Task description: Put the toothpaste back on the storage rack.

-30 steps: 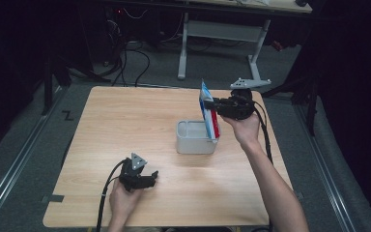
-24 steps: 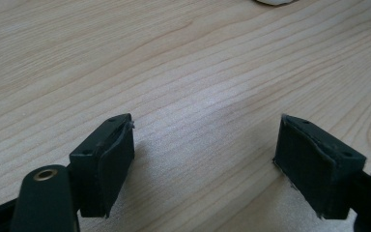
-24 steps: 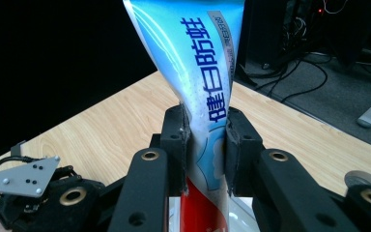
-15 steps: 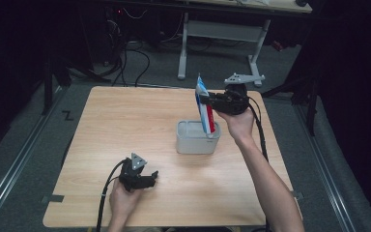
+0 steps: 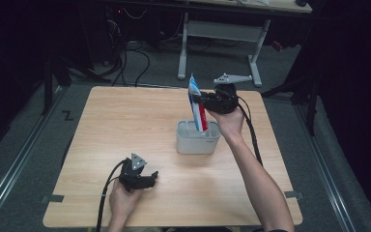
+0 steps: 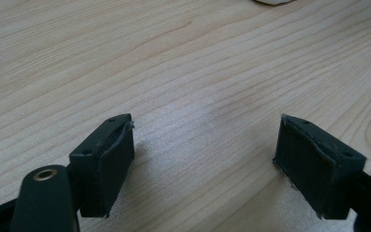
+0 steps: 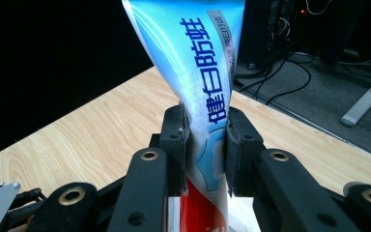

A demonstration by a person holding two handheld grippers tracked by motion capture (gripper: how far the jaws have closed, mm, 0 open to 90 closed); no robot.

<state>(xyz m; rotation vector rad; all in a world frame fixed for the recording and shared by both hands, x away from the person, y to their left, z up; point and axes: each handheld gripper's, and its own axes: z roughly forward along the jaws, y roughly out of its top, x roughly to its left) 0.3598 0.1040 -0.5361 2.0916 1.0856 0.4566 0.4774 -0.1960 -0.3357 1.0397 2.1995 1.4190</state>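
The toothpaste tube (image 7: 200, 87), blue and white above with a red lower part, stood nearly upright with its flat crimped end uppermost and its lower end down inside the grey container (image 5: 197, 137) near the middle of the desk (image 5: 125, 125). The right tool (image 7: 205, 140) was clamped on the tube about midway, its two black pads pressing the flat faces from either side, and the tube's skin pinched in slightly between them. That dent suggested a soft, collapsible body: light to lift, but apt to squash and flex if gripped hard, and glossy enough to slide through the pads if gripped too lightly. The stiffer places to hold would likely be the crimped seam at the top or the shoulder near the cap, though the cap end was hidden inside the container. In the high view the right tool (image 5: 207, 101) sat just above the container's far rim, the tube (image 5: 196, 104) leaning a little away from it. The left tool (image 5: 147, 179) rested low over the near part of the desk, well apart from the container, its jaws spread wide with only bare wood between them.
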